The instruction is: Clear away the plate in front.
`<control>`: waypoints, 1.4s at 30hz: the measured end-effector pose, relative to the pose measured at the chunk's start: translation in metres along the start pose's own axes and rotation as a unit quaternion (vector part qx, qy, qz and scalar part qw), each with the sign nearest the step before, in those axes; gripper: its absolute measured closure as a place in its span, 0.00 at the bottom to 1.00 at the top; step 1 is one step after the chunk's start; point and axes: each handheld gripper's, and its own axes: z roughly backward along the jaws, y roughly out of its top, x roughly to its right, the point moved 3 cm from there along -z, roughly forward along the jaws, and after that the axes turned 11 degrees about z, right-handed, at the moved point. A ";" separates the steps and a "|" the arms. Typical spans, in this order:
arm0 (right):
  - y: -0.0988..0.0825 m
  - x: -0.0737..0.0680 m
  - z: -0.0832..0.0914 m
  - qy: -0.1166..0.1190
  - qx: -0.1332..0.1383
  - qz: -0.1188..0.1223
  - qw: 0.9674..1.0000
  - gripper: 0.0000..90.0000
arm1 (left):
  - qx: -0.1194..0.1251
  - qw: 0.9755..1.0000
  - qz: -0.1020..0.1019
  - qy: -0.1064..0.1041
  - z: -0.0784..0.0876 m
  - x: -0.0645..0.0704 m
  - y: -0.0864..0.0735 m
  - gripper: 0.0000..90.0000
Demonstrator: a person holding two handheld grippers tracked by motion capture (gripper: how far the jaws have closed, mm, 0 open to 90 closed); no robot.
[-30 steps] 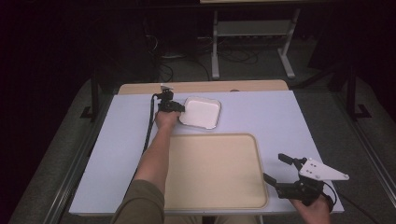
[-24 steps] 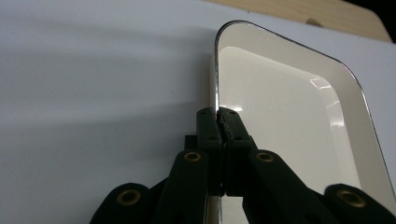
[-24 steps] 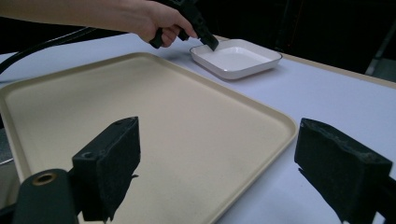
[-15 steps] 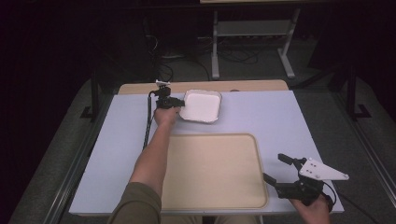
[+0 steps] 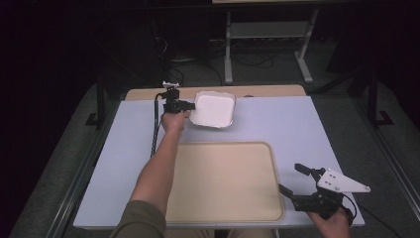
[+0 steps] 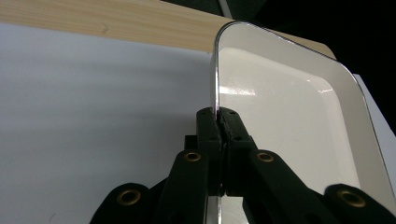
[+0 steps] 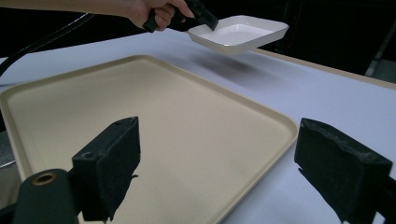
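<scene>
The left gripper (image 5: pixel 187 105) pinches the near rim of a white dish (image 5: pixel 214 109), held clear above the worktop (image 5: pixel 287 124). The right gripper (image 5: pixel 293 179) has wide fingers beside a beige tray (image 5: pixel 223 183).

in the left gripper view the white dish (image 6: pixel 289 121) runs off the right and bottom edges, and the left gripper (image 6: pixel 218 122) covers the stretch of rim it clamps. in the right gripper view the beige tray (image 7: pixel 154 121) is cut off at the left and partly hidden behind the right gripper (image 7: pixel 217 172), whose jaws leave the frame below.
</scene>
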 end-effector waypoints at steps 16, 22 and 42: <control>0.001 0.000 0.001 0.003 0.008 -0.002 1.000 0.15 | 0.006 1.000 -0.003 -0.022 0.023 0.013 -0.012 0.99; 0.001 -0.002 0.001 0.007 0.006 0.000 1.000 0.15 | 0.005 1.000 -0.005 -0.026 0.032 0.012 -0.022 0.99; 0.004 -0.009 -0.002 0.014 0.003 0.009 1.000 0.15 | 0.012 0.998 -0.028 -0.049 0.073 0.024 -0.040 0.99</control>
